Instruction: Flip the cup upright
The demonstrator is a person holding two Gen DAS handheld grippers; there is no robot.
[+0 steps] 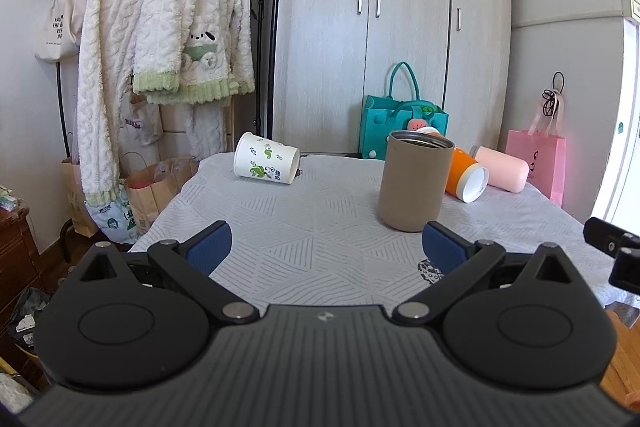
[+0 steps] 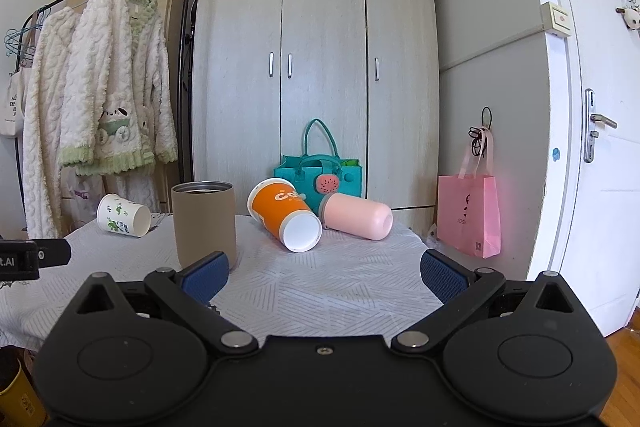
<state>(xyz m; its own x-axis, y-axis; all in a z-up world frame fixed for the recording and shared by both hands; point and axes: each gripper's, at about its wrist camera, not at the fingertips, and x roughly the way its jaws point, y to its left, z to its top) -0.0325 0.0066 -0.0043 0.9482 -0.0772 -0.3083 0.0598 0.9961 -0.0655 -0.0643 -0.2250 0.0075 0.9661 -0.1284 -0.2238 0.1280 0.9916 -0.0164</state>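
White paper cup point(image 1: 266, 163) has green leaf print. Tan tumbler point(image 1: 414, 181), orange cup point(image 2: 285, 214), pink cup point(image 2: 357, 215). Tablecloth point(image 1: 312, 227) grey-white, striped triangles.

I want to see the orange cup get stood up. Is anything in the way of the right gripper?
Nothing visible blocks it. The right gripper is open, with bare tablecloth between it and the orange cup. The tan cup stands to the left; the pink cup lies behind.

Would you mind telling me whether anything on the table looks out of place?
Three cups lie tipped on their sides: the white leaf-print paper cup, the orange paper cup and the pink plastic cup. Only the tan metal-lined tumbler stands upright. Nothing looks spilled.
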